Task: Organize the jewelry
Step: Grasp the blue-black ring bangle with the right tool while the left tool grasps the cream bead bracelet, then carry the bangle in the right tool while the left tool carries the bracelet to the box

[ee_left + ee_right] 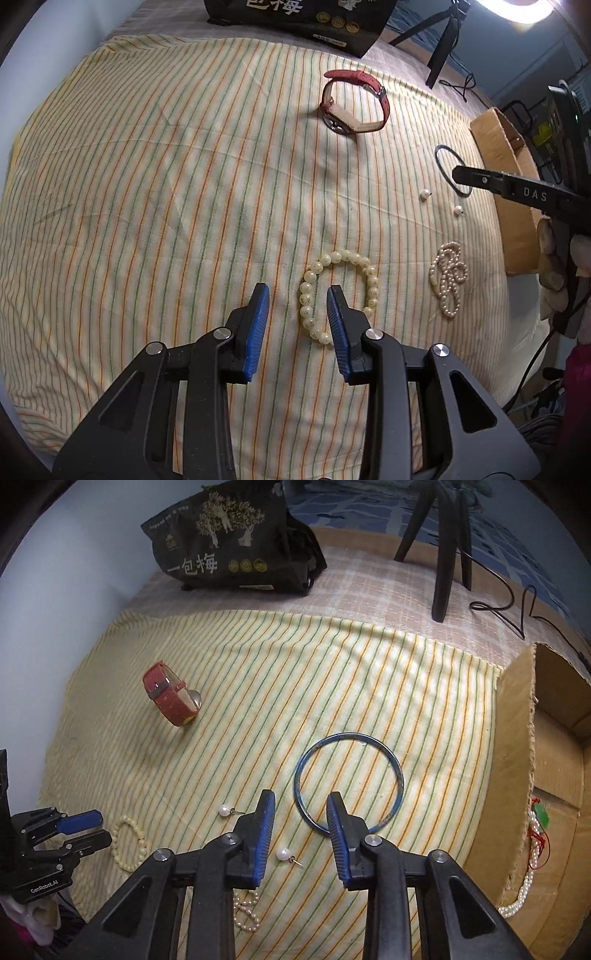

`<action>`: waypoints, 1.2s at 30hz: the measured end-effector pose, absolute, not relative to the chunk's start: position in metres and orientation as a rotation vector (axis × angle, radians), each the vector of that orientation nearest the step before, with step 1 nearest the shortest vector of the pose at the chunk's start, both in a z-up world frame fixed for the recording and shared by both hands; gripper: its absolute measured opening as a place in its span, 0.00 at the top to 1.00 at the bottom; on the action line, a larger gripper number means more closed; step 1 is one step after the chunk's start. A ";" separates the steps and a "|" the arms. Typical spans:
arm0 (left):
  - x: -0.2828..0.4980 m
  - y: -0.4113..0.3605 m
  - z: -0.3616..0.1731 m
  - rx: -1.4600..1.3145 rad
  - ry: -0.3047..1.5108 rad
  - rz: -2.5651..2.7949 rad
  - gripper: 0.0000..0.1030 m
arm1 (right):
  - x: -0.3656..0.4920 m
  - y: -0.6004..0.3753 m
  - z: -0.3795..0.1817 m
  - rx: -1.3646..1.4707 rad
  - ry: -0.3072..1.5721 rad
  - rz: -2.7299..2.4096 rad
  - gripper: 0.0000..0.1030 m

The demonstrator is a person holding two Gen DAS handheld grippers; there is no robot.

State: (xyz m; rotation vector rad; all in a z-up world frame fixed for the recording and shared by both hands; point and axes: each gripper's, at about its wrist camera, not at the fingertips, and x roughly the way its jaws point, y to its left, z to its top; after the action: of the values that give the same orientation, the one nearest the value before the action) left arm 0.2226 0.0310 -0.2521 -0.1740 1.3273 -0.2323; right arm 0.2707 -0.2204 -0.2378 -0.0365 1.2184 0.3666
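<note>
Looks like a room in a home, set up for filming. Striped yellow cloth [166,166] spread over a checked cover [369,587] on a desk or bed, hard to tell which. Black snack bag [229,542] with printed characters at the far edge, beside tripod legs [443,554] and a trailing cable [517,613]. Worn cardboard box [517,757] at the side, bright lamp [517,11] overhead.

A black snack bag [229,539] and tripod [447,550] stand beyond the striped cloth [166,166].
</note>
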 end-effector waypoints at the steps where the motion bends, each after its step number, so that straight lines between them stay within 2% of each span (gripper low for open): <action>1: 0.223 0.030 -0.254 -0.171 1.331 -0.232 0.68 | 0.272 -0.218 -0.239 -0.047 1.220 0.365 0.72; 15: 0.229 0.013 -0.268 -0.091 1.309 -0.224 0.69 | 0.279 -0.208 -0.260 -0.118 1.238 0.335 0.78; 18: 0.231 0.011 -0.269 -0.086 1.288 -0.219 0.77 | 0.279 -0.209 -0.261 -0.114 1.231 0.328 0.83; 20: 0.233 0.012 -0.270 -0.098 1.289 -0.216 0.90 | 0.279 -0.209 -0.261 -0.109 1.226 0.323 0.89; 21: 0.234 0.014 -0.271 -0.109 1.294 -0.213 0.93 | 0.279 -0.210 -0.261 -0.102 1.224 0.320 0.92; 22: 0.236 0.016 -0.271 -0.123 1.298 -0.213 0.93 | 0.280 -0.211 -0.261 -0.093 1.223 0.317 0.95; 26: 0.235 0.021 -0.268 -0.149 1.298 -0.207 0.94 | 0.281 -0.225 -0.260 -0.021 1.219 0.320 0.98; 36: 0.230 0.026 -0.227 -0.213 1.200 -0.241 0.95 | 0.279 -0.257 -0.229 0.088 1.146 0.326 0.98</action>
State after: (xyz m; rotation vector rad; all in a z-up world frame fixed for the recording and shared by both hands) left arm 0.2304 0.0259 -0.2268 -0.2129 1.1995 -0.2406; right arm 0.2794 -0.2571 -0.2294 0.0881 1.1460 0.3259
